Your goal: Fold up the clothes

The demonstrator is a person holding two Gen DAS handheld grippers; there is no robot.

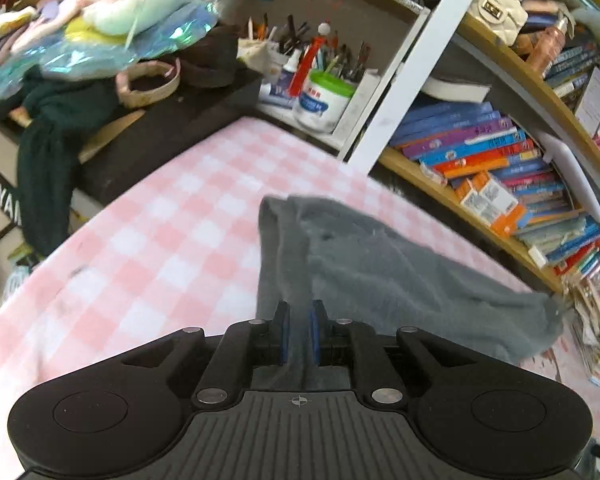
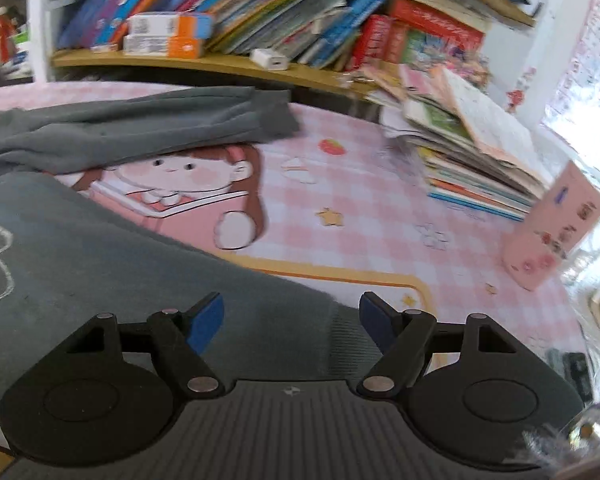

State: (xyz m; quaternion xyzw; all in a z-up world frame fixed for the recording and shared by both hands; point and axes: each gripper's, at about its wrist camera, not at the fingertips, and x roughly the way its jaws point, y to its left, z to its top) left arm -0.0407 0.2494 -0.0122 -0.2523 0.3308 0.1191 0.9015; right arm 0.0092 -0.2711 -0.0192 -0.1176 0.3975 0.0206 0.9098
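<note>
A grey sweatshirt (image 1: 400, 272) lies over a pink checked table cover (image 1: 172, 232). In the left wrist view a fold of it rises from the cover into my left gripper (image 1: 299, 308), whose blue pads stand close together with the cloth pinched between them. In the right wrist view the sweatshirt (image 2: 100, 264) shows a white line drawing at the left, and a sleeve (image 2: 140, 120) stretches across the back. My right gripper (image 2: 292, 304) hangs open over the ribbed hem, its blue fingertips (image 2: 206, 322) apart and nothing pressed between them.
A bookshelf (image 1: 480, 152) full of books runs along the far side. Pots of pens and a white jar (image 1: 324, 96) stand at the back. A leaning stack of books (image 2: 472, 160) and a pink box (image 2: 556, 232) sit on the cover (image 2: 360, 216) at the right. A dark green garment (image 1: 48, 152) hangs off a dark cabinet at the left.
</note>
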